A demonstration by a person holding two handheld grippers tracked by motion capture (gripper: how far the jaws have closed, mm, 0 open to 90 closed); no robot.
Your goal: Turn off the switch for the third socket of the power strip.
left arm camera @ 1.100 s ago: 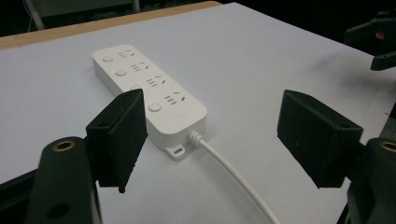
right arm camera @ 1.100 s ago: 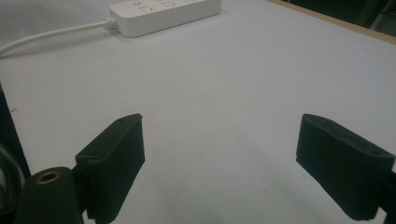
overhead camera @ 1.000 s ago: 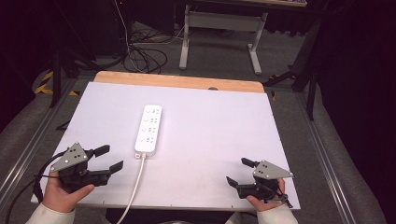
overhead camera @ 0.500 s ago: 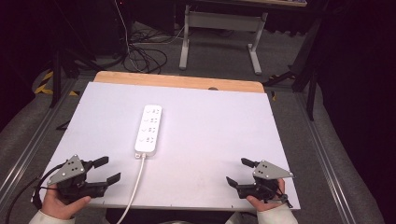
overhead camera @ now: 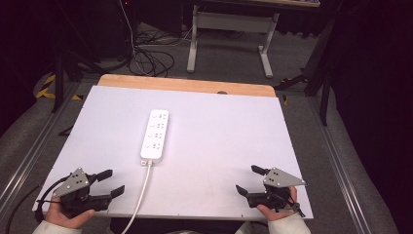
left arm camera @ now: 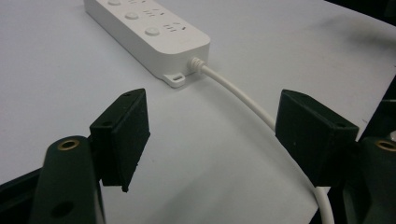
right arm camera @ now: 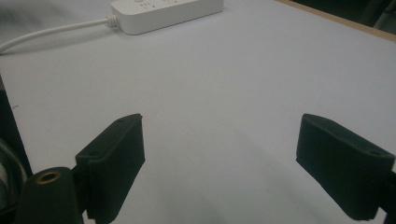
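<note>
My left gripper point(overhead camera: 109, 184) sits at the counter's point(overhead camera: 219, 126) near-left corner, jaws spread wide and holding nothing. My right gripper point(overhead camera: 251, 180) rests near the near-right corner, also wide open and empty.

Out from the left gripper, the white cord point(left arm camera: 243, 100) passes just beside its right jaw and runs off the near edge. It leads up to the white power strip point(overhead camera: 155, 134), which lies flat toward the middle of the counter, left of centre, its long side running from near to far. It shows 4 rows of sockets in the high view.

I judge the strip to be a rigid plastic bar, light, smooth and somewhat slippery. I would clamp it across its narrow width, near the cord end or mid-body. The cord looks springy and would drag on the strip, so lifting by the cord seems poor.

There are no containers on the counter.
</note>
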